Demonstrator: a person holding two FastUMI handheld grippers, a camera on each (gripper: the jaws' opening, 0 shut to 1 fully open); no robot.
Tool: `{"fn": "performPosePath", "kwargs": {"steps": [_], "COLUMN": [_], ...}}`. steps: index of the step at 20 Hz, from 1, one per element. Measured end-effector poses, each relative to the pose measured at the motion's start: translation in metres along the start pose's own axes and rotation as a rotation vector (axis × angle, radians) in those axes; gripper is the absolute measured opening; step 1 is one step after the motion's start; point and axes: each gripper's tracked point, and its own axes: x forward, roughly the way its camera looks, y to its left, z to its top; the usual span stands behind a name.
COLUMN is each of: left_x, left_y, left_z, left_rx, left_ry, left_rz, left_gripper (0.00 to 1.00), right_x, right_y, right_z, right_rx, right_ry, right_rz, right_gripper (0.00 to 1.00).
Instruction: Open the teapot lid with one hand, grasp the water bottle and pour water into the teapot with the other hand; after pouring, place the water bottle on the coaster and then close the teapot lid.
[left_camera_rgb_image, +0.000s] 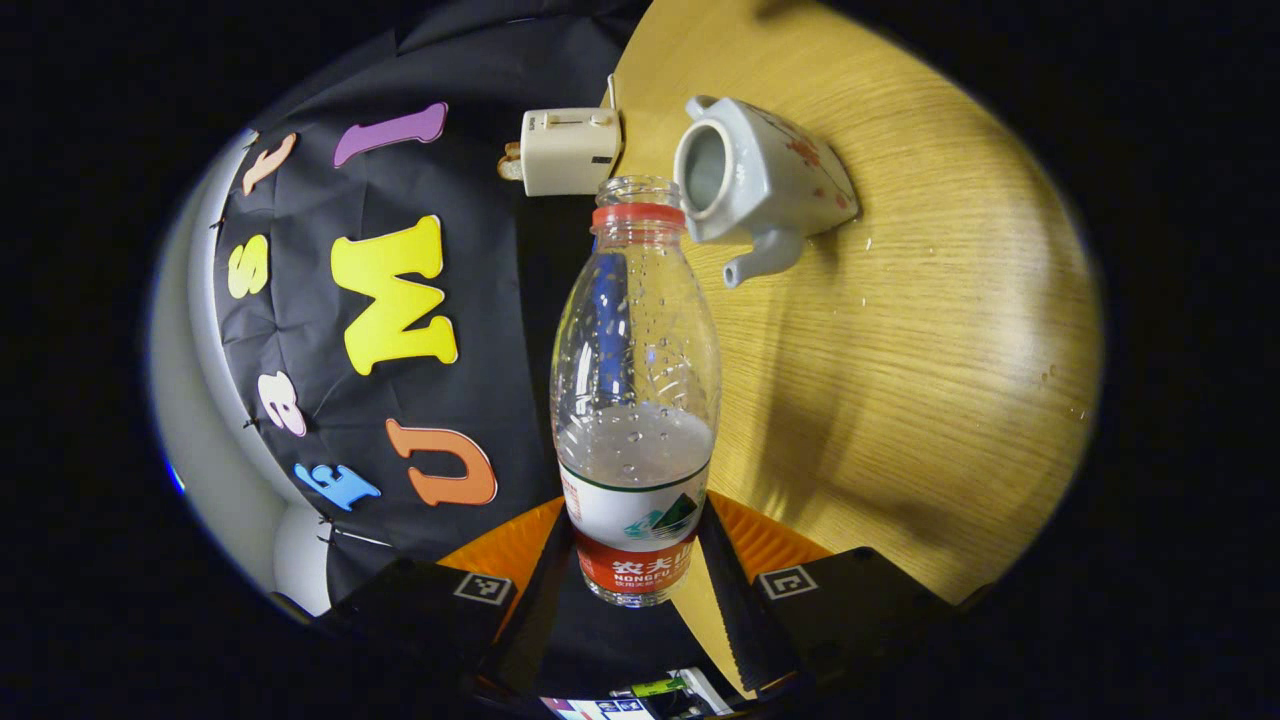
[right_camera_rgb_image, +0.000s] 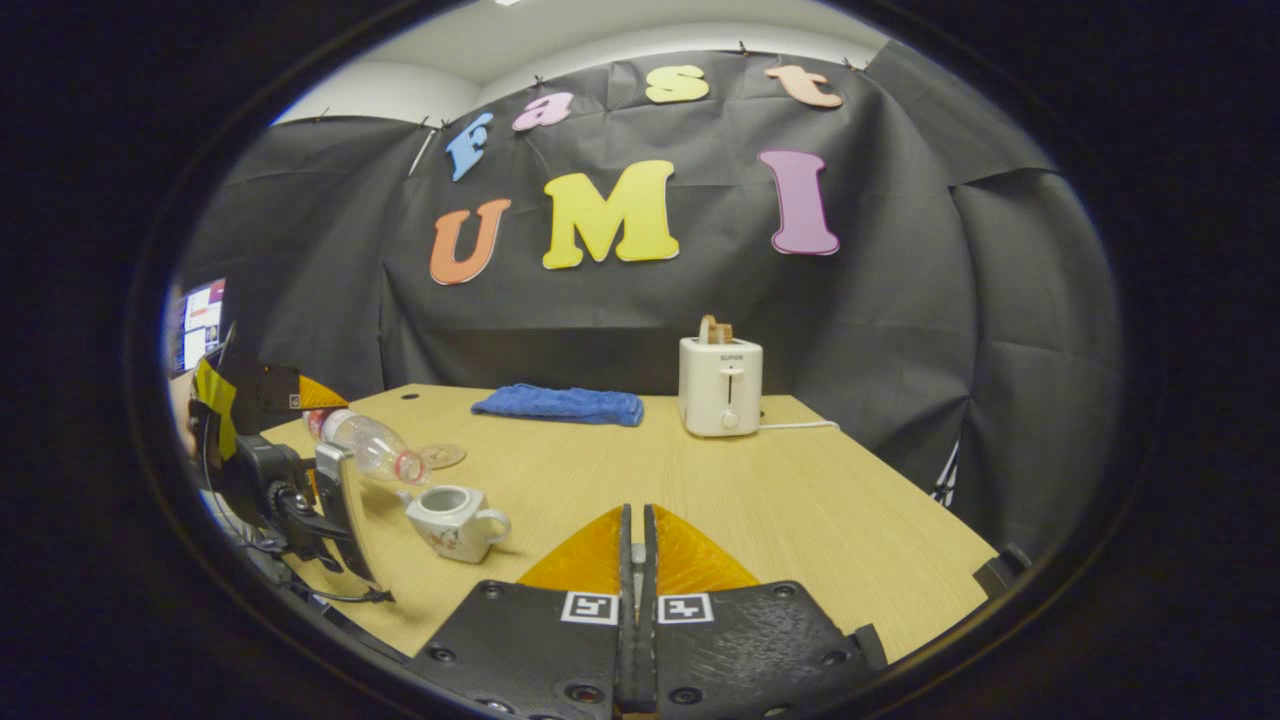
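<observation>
Clearly the left gripper (left_camera_rgb_image: 634, 560) had both fingers clamped on the water bottle (left_camera_rgb_image: 634, 400), uncapped, water pooled near its base. Its long axis ran straight ahead, mouth aimed at the open teapot (left_camera_rgb_image: 760, 180) just beyond. The right gripper (right_camera_rgb_image: 637, 545), fingers closed on nothing, saw the bottle tilted mouth-down above the teapot, with a coaster (right_camera_rgb_image: 442, 456) and blue cloth (right_camera_rgb_image: 560, 404) beyond.

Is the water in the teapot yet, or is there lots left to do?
Done: the teapot has its lid off. In hand: the left gripper holds the uncapped water bottle tilted toward the teapot's opening; whether water is flowing, I cannot tell. Left: finish pouring, stand the bottle on the coaster, then put the lid back. The right gripper is shut.
</observation>
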Motion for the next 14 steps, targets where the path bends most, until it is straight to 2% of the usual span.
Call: {"fn": "performPosePath", "kwargs": {"steps": [14], "left_x": [0.001], "left_y": [0.029], "left_z": [0.004], "left_rx": [0.206], "left_ry": [0.020], "left_rz": [0.050], "left_gripper": [0.74], "right_x": [-0.004], "right_y": [-0.007], "right_z": [-0.002], "right_rx": [0.004], "right_ry": [-0.008], "right_rz": [-0.009], "right_gripper": [0.00]}}
